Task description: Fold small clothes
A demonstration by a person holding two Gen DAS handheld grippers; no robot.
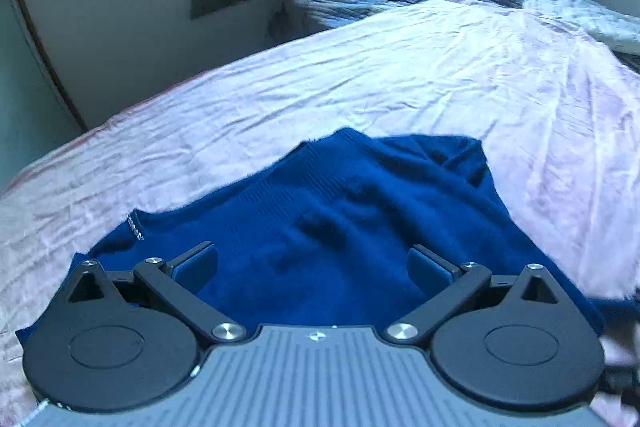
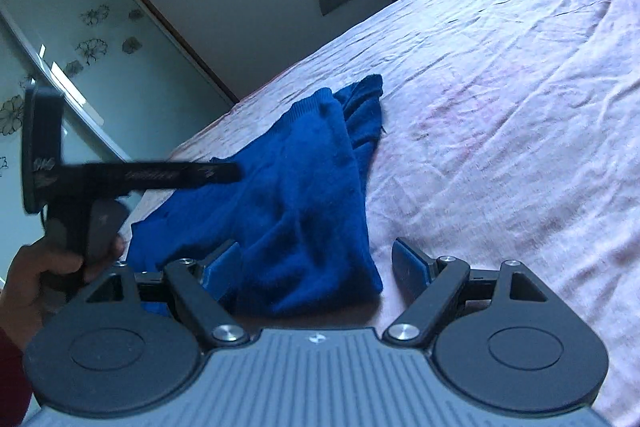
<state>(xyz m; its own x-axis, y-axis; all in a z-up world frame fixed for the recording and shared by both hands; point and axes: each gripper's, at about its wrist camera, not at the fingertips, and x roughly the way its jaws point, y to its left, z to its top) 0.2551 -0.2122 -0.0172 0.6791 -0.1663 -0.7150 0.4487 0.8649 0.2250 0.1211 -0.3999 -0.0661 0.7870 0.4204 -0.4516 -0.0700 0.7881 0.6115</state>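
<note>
Right wrist view: I read both tools, right gripper (image 2: 316,267) and left gripper (image 1: 312,267), as spread apart and holding nothing over the rumpled blue sweater (image 2: 304,187) near the bed's (image 2: 500,107) left edge; next I must pinch a hem.

Garment: a deep blue knitted sweater (image 2: 312,195), rumpled and partly folded, lying on the bed from centre toward 11 o'clock.
Bedding: a wrinkled pale pink bed sheet (image 2: 500,99), filling the frame from 1 to 5 o'clock.
Right gripper (image 2: 316,267): black linkage arms with blue pads, jaws spread wide; the sweater's near edge lies between them, nearer the 9 o'clock pad.
Left gripper (image 2: 236,171): black, blurred, at 9 o'clock over the sweater, held by a hand (image 2: 36,283).
Background: a frosted flower-patterned wardrobe door (image 2: 80,39) at 10 o'clock.
</note>
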